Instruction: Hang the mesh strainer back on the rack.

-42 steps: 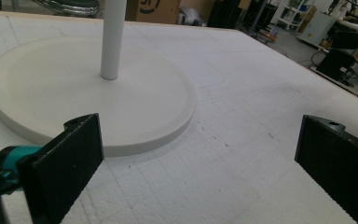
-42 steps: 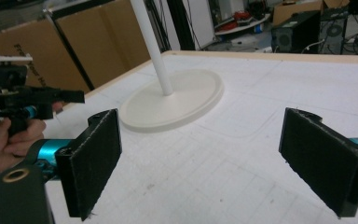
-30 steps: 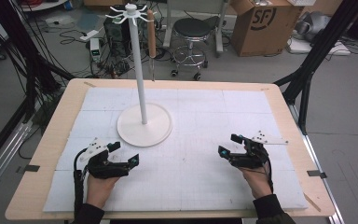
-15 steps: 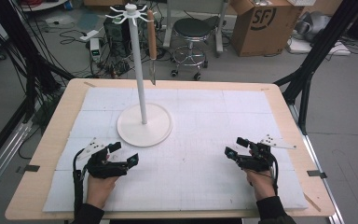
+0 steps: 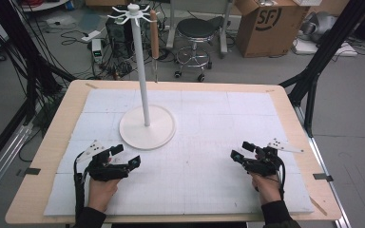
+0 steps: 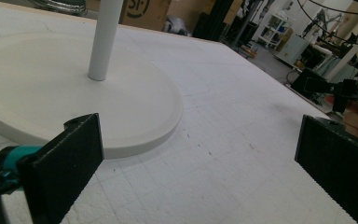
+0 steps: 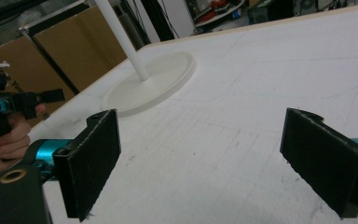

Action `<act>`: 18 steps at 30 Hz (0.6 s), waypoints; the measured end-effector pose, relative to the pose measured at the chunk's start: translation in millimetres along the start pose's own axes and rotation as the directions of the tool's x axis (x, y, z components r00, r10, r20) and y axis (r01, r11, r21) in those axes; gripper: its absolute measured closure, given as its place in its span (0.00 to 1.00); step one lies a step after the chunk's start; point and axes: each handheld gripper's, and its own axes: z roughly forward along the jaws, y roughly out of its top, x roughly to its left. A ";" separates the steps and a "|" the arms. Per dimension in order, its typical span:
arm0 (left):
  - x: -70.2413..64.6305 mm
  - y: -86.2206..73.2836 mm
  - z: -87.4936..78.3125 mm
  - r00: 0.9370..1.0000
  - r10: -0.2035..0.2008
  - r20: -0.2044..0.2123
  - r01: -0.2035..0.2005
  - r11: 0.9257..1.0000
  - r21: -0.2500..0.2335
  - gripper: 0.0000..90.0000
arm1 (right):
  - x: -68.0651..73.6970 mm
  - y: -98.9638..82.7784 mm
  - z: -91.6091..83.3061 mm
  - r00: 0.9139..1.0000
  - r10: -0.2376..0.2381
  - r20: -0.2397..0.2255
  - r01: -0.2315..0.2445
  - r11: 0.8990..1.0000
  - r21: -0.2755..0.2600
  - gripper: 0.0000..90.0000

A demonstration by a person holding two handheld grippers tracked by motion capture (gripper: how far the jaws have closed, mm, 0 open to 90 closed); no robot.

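Both hand-held grippers rest low on the white gridded mat covering the wooden bench (image 5: 52, 142), seemingly a ready stance: the left hand-held gripper (image 5: 126, 156) at lower left and the right hand-held gripper (image 5: 237, 152) at lower right, jaws spread wide on nothing. The white round-based hook stand (image 5: 147, 127) sits left of centre, a brown-handled tool (image 5: 155, 38) hanging from its top.

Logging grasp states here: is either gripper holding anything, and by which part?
Nothing is held: the left gripper and right gripper both stand open and empty.

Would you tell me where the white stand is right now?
In the high view, the white stand sits left of centre on the white mat, ahead of the left gripper.
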 end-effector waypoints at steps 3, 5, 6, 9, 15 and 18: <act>-0.3 0.1 -0.1 1.000 0.000 0.000 0.000 1.000 -0.002 0.02 | -0.6 -0.9 -2.1 1.000 -0.001 0.003 0.001 1.000 -0.012 0.13; -0.2 0.1 -0.4 1.000 0.001 0.001 -0.001 1.000 -0.003 0.02 | -3.0 -0.8 -3.1 1.000 0.017 0.003 -0.017 1.000 -0.017 0.13; -0.2 0.1 -0.5 1.000 0.001 0.001 -0.001 1.000 -0.003 0.02 | -3.5 -1.0 -3.4 1.000 0.022 0.005 -0.022 1.000 -0.019 0.13; -0.2 0.1 -0.3 1.000 0.000 0.000 0.000 1.000 -0.002 0.02 | -3.4 -1.2 -3.4 1.000 0.016 0.010 -0.016 1.000 -0.020 0.13; -0.4 0.0 -0.2 1.000 0.001 0.001 -0.001 1.000 -0.003 0.02 | -3.4 -2.2 -1.8 1.000 0.010 0.011 -0.010 1.000 -0.014 0.13; -0.2 0.0 -0.2 1.000 0.003 0.000 -0.003 1.000 0.000 0.02 | -3.8 -2.4 -2.0 1.000 0.013 0.012 -0.013 1.000 -0.015 0.13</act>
